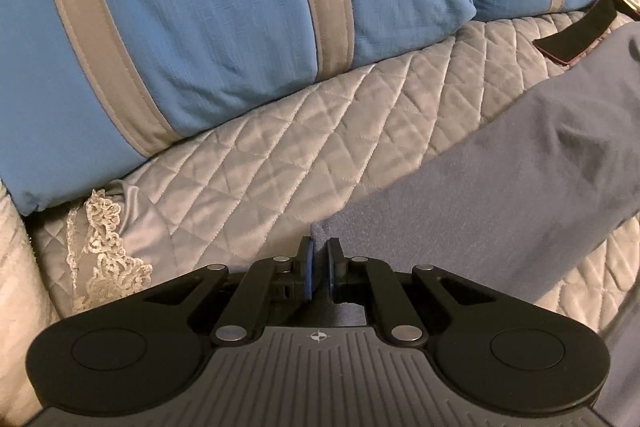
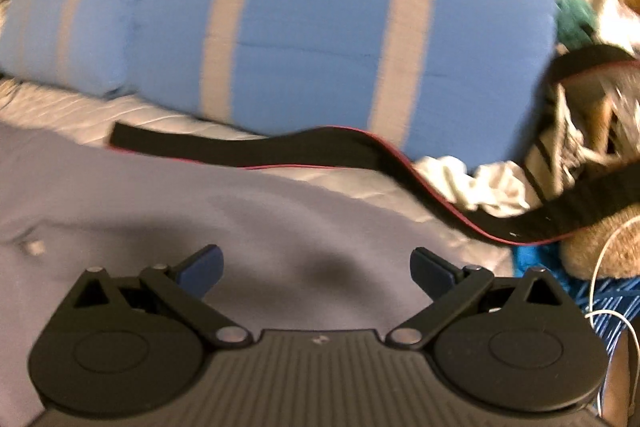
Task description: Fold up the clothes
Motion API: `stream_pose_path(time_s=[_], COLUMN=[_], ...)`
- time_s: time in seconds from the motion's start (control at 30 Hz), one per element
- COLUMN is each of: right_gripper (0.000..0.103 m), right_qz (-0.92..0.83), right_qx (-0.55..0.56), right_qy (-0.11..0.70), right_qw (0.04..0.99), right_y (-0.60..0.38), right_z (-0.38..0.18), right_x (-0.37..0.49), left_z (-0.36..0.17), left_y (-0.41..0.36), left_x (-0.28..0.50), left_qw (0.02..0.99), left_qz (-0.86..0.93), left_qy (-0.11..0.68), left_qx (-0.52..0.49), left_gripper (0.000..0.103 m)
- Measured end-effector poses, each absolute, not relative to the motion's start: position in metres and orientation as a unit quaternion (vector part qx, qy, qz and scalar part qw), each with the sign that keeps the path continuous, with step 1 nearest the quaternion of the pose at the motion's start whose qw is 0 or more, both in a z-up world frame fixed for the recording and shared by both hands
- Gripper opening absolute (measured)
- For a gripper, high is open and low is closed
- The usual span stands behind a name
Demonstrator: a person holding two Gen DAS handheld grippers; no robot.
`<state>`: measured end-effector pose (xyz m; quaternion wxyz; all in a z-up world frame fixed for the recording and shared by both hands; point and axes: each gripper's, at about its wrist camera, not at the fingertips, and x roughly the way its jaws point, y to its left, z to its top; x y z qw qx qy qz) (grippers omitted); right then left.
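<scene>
The left tongs pinch the corner of a grey-blue garment spread over a quilted grey bed cover, with blue pillows striped in grey behind

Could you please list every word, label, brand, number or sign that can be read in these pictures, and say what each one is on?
No readable words, brands or numbers in either view.
Left hand-held gripper: a small white crosshair emblem on its body, a sign only, no lettering.
Right hand-held gripper: a small pale mark on its body, too blurred to read.
Grey-blue garment: a small pale tag-like patch at left, too blurred to read.
</scene>
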<state>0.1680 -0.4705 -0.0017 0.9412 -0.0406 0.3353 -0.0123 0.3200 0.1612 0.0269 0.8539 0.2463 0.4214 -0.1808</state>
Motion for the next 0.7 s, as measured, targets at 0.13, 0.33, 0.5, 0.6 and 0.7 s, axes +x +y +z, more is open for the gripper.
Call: stream_pose_path(time_s=[0.13,0.33,0.5,0.6,0.7], right_gripper=[0.101,0.093,0.016,0.004,0.003], right_qz=[-0.037,-0.038,0.004,0.001,-0.013], right_qx=[-0.012,0.017,0.054,0.027,0.013], right_qy=[0.345,0.374,0.388,0.375,0.348], right_qw=[0.938,0.927,0.920,0.926,0.937], right_y=[-0.514,-0.553,-0.561,-0.549,-0.541], right_z=[-0.009,-0.032,-0.046,-0.038,-0.021], right_x=[0.198,0.234,0.242,0.236,0.223], left_z=[0.026,0.020,0.016,0.015,0.020], left_y=[0.158,0.162,0.165,0.166,0.168], left_x=[0.319,0.323,0.327,0.326,0.323], left_qw=[0.852,0.850,0.850,0.852,0.860], left_qz=[-0.175,-0.177,-0.176,-0.175,-0.174], left_qy=[0.425,0.433,0.438,0.435,0.421], left_qx=[0.251,0.242,0.235,0.235,0.230], left_gripper=[0.006,0.007,0.007,0.007,0.006])
